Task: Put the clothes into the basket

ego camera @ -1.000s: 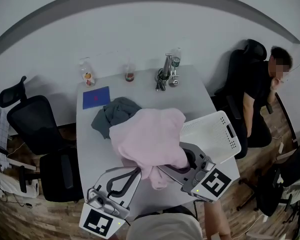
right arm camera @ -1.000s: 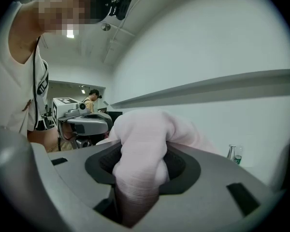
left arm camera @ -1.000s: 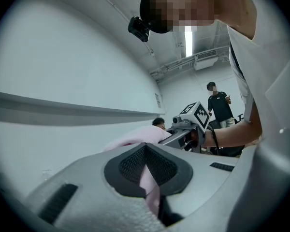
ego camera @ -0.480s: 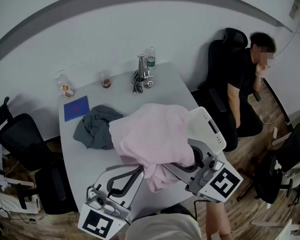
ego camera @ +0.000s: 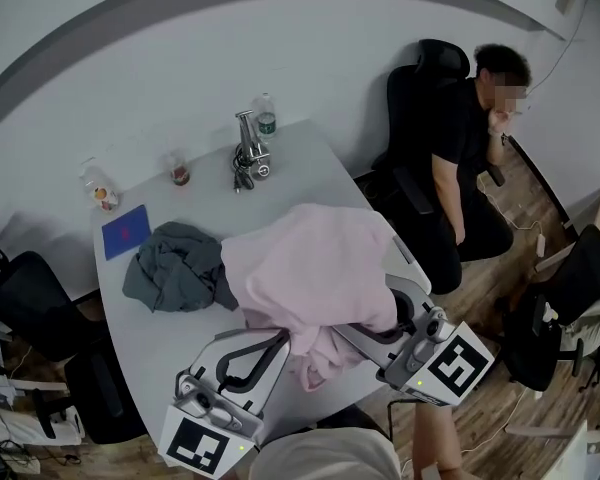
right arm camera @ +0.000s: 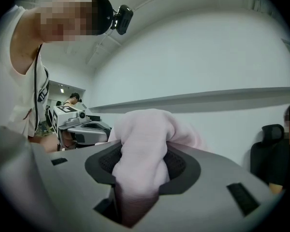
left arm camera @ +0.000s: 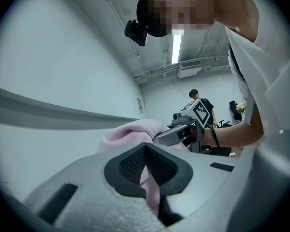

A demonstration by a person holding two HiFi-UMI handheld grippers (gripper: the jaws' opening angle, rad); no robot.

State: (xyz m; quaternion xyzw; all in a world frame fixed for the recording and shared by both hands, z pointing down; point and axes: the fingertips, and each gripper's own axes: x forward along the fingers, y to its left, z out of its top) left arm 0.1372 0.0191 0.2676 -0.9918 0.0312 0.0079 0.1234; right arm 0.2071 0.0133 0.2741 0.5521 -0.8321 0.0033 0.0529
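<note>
Both grippers hold a pink garment [ego camera: 315, 273] bunched up above the table's near right part. My left gripper [ego camera: 278, 340] is shut on its lower left edge, and a thin fold of pink cloth [left arm camera: 149, 185] runs between the pads. My right gripper [ego camera: 372, 330] is shut on a thick roll of the pink cloth [right arm camera: 140, 175]. The white basket [ego camera: 408, 268] is mostly hidden behind the garment; only a strip of rim shows at its right. A grey garment [ego camera: 175, 276] lies crumpled on the table to the left.
On the grey table [ego camera: 305, 178] lie a blue notebook [ego camera: 125, 233], a small bottle [ego camera: 98, 190], a cup [ego camera: 179, 171] and a metal stand with a bottle [ego camera: 246, 156]. A person sits in a black chair [ego camera: 460, 153] at right. Other office chairs [ego camera: 25, 313] stand around.
The head view has swung right, so the table and its things sit further left in frame. The pink garment stays gripped by both grippers and now covers more of the basket.
</note>
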